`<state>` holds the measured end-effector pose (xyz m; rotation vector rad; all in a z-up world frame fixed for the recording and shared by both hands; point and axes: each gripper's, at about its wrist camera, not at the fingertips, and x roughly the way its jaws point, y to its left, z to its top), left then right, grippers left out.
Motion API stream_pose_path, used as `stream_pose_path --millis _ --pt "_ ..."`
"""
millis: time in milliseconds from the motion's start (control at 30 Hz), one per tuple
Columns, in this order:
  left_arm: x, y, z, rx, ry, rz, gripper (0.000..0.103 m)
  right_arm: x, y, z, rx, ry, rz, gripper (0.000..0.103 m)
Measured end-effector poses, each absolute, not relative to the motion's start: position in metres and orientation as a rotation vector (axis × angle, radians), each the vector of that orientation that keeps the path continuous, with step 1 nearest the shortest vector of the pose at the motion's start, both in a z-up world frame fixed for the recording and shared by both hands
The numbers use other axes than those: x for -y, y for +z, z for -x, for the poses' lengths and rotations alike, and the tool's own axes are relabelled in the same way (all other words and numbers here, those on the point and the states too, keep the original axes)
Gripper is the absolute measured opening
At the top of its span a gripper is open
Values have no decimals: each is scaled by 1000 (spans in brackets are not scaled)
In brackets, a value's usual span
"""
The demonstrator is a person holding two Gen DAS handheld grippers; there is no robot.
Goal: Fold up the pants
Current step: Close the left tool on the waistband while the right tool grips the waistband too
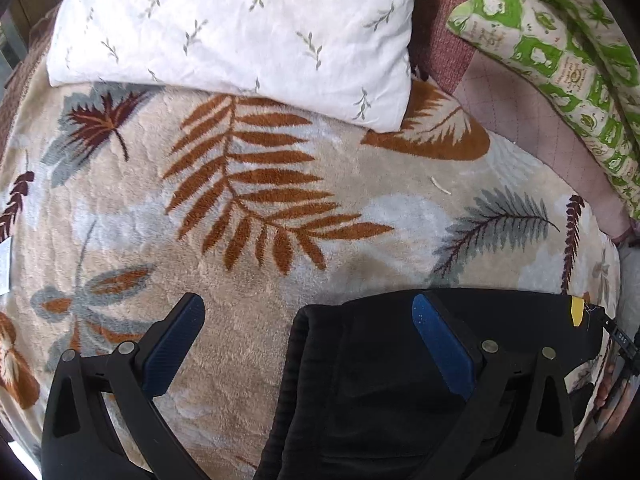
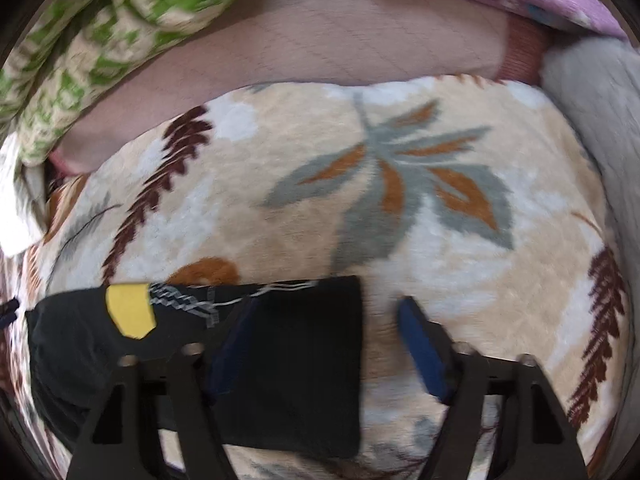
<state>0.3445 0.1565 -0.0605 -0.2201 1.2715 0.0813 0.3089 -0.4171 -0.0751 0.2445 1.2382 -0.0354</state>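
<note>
1. Left gripper (image 1: pixel 308 312): fingers spread wide, nothing pinched; right pad over the black pants (image 1: pixel 380 380), left pad over the leaf-print blanket (image 1: pixel 280 200).
2. Pants lie flat on the blanket, yellow tag (image 2: pixel 130 310) at the edge.
3. Right gripper (image 2: pixel 324 312): released, straddling the pants' right edge.

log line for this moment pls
step: fold pants | left gripper: open over black pants edge | right gripper: open, straddling pants corner | surface: leaf blanket

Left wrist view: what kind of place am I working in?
Most likely a bed in a bedroom: a white leaf-sprigged pillow lies on a plush beige leaf-print blanket, with a green-and-cream patterned quilt bunched alongside.
</note>
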Motion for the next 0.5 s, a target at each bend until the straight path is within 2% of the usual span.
stream_pose_path --millis 167,333,367,400,500 --pt "-149 -83 -352 -1344 11 252 103 406 -74 -312 -1248 -3 -200 66" --pt "-138 -84 -355 -1344 -39 236 103 411 -73 -313 -1245 15 -208 65" --pt "-136 -83 -355 -1345 -57 258 99 412 -72 -313 -1246 19 -208 65" --pt "-134 -80 -354 -1349 -82 278 90 412 -72 -313 -1247 22 -204 65" --pt "-118 -79 -355 -1361 -122 209 85 409 -73 -317 -1251 28 -191 63"
